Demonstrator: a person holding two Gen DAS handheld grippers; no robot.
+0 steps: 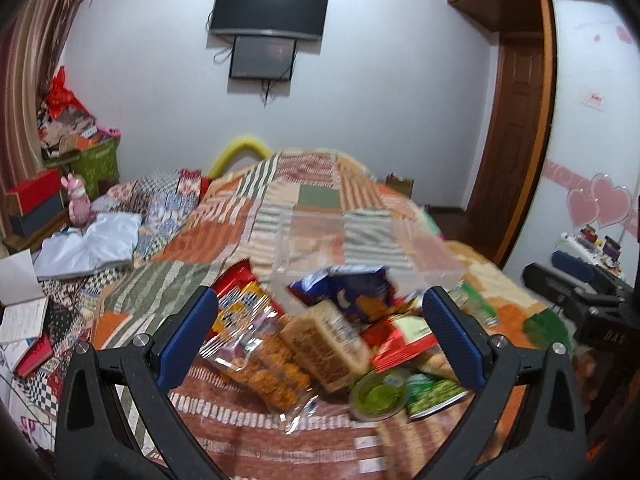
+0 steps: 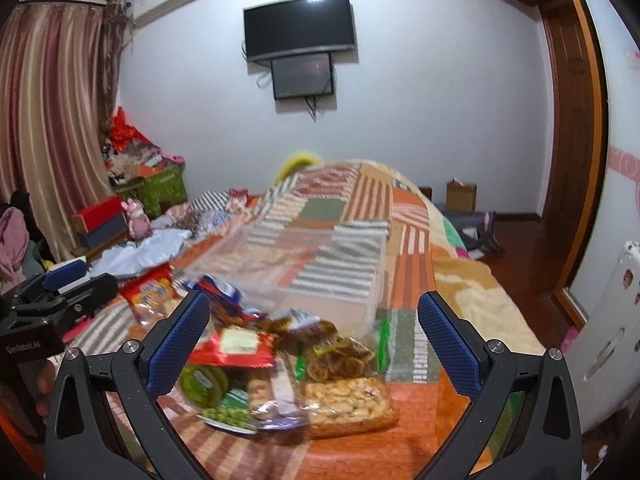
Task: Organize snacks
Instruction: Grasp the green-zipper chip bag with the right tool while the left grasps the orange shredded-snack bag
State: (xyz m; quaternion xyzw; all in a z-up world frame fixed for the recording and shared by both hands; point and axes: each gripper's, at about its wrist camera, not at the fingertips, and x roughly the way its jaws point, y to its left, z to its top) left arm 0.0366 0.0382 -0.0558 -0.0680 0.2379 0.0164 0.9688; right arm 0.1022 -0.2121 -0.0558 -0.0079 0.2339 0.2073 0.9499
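the left gripper (image 1: 320, 316) hangs over a heap of snack packets on a patchwork bedspread (image 1: 320, 200), its blue-padded jaws spread wide with nothing between them. the right gripper (image 2: 314, 320) is likewise wide apart and empty above the same heap. just beyond the pile, farther up the bed, stands a clear plastic bin (image 1: 360, 240), see-through enough that the quilt pattern shows through its walls. in the left view the pile holds a clear bag of orange fried snacks (image 1: 268, 368), a tan cracker pack (image 1: 324, 344) lying against it, a blue chip bag (image 1: 352, 292) behind, a red packet (image 1: 396, 340) and a round green-lidded tub (image 1: 378, 396) nearest the camera. in the right view, a clear bag of pale nuts (image 2: 346, 400) sits at the near edge, with a bag of brown ring-shaped snacks (image 2: 340, 356) touching it behind. the frames are motion-blurred, so labels are unreadable. a dark television (image 2: 300, 28) hangs on the far wall.
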